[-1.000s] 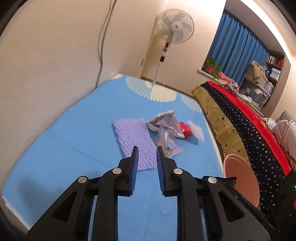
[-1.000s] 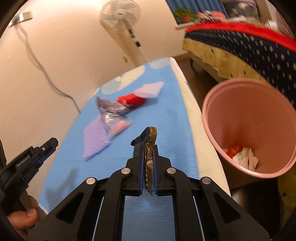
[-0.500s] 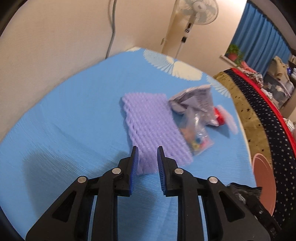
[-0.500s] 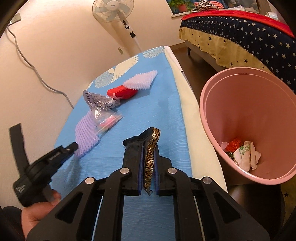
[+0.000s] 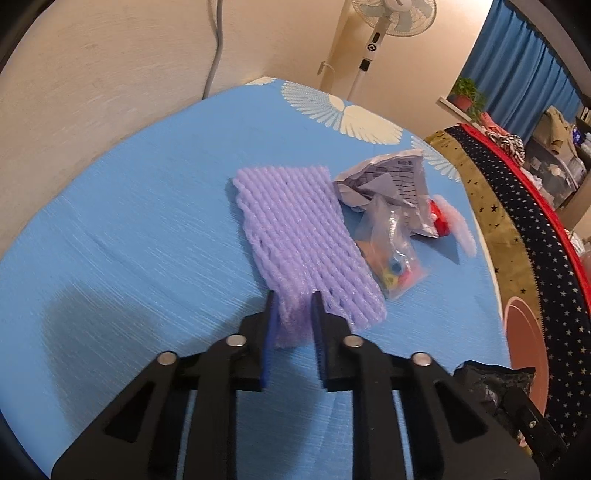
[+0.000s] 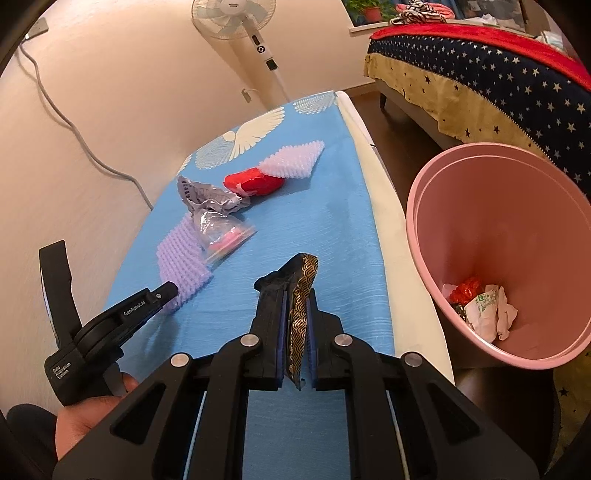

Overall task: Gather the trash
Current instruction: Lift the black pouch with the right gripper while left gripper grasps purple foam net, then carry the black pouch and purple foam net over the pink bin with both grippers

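Note:
A purple foam net [image 5: 295, 229] lies on the blue cloth table [image 5: 147, 221]. My left gripper [image 5: 293, 295] is at its near edge; the jaws are closing, and the net's corner is bunched and pinched between the pads. The right wrist view shows the same gripper [image 6: 168, 291] touching the net [image 6: 181, 254], with a hand at its grip. My right gripper [image 6: 297, 291] is shut on a black and gold wrapper [image 6: 301, 317], above the table beside the pink bin [image 6: 498, 221]. Beyond the net lie crumpled paper [image 5: 388, 181], a clear plastic bag [image 5: 391, 251], a red wrapper [image 6: 255, 181] and a white foam net [image 6: 291, 162].
The pink bin stands off the table's right edge, with several scraps at its bottom. A standing fan [image 6: 236, 18] and a grey cable [image 6: 74, 125] are at the wall behind. A star-patterned bed [image 6: 480, 66] lies to the right.
My left gripper dropped and came forward to the purple net's near edge, then narrowed its jaws onto it. The right gripper kept its wrapper and barely moved.

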### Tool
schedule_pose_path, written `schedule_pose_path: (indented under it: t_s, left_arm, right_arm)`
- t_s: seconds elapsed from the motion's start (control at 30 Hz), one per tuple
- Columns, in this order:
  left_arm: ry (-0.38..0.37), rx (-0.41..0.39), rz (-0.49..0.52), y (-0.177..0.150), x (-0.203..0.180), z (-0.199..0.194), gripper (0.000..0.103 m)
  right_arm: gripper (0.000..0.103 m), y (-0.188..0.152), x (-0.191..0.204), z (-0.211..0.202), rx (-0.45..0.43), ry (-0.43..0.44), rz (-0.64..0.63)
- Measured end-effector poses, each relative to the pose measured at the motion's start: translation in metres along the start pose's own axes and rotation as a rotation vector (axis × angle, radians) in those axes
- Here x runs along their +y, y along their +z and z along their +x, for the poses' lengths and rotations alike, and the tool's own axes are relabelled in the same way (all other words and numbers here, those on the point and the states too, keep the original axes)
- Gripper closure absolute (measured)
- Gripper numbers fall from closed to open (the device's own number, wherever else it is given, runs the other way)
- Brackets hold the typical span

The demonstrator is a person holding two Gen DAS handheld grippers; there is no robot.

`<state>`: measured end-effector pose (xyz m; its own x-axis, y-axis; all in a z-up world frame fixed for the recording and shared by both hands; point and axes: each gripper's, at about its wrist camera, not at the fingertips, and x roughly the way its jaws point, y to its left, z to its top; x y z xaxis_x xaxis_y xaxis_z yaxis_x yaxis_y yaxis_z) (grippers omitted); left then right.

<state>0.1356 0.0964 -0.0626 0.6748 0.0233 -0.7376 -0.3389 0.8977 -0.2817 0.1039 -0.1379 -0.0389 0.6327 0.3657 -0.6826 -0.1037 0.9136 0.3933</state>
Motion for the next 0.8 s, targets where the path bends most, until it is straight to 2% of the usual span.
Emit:
schedule_pose_path:
  t_s: [0.3,0.8]
  left_arm:
    - [0.002,-0.09,0.077,-0.001,-0.007,-0.038,0.093]
    - [-0.029,-0.154,0.181,-0.016,-0.014,-0.094,0.093]
  right_arm:
    - [0.094,0.0,0.006,-0.021,-0.04,-0.017,-0.017]
    - [0.094,-0.004,0.012,-0.064,-0.132,-0.066,-0.053]
